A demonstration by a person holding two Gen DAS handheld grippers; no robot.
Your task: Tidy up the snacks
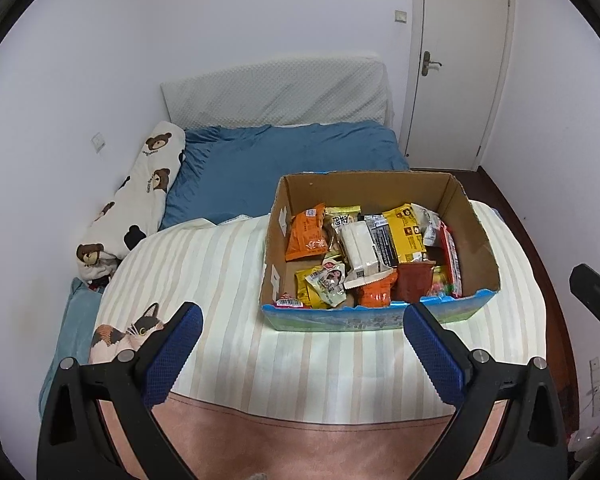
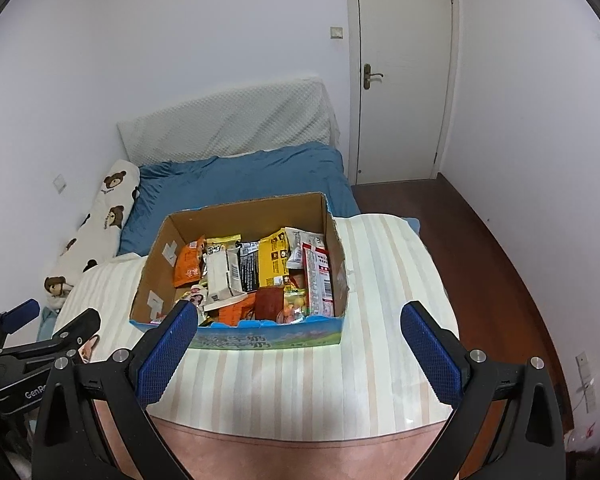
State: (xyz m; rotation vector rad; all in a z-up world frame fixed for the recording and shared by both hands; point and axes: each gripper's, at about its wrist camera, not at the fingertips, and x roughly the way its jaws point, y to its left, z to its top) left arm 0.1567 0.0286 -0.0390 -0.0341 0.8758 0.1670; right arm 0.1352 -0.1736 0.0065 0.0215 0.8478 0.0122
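Snack packets lay jumbled inside cardboard box on bed; left gripper, right gripper hovered spread wide, empty.

Both views are evenly lit with soft, rather cool indoor light and only weak shadows. The fisheye lens bends the door ahead and darkens the corners. The near gripper fingers look slightly soft; the far room is sharp.
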